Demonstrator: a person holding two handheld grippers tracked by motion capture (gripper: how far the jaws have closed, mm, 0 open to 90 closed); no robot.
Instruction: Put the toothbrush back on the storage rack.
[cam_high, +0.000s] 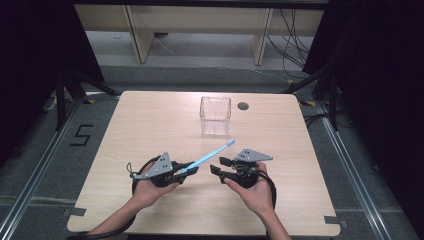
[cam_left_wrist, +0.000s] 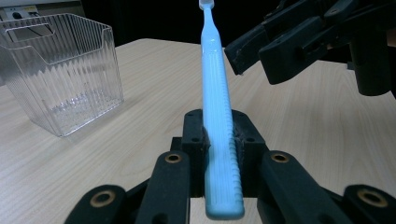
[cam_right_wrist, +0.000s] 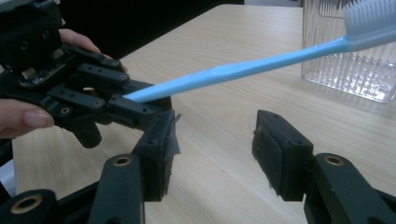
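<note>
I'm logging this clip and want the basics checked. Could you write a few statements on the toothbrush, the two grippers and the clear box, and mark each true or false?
1. The left gripper is shut on the blue toothbrush. True.
2. The toothbrush lies flat on the table. False: it is held above the wood, bristle end raised and pointing toward the clear box.
3. The right gripper is open. True: its fingers stand apart with nothing between them.
4. The right gripper also holds the toothbrush. False: in the right gripper view the brush passes above its fingers, untouched.
5. The clear box has the toothbrush inside it. False: the brush is outside it; the box looks empty.
</note>
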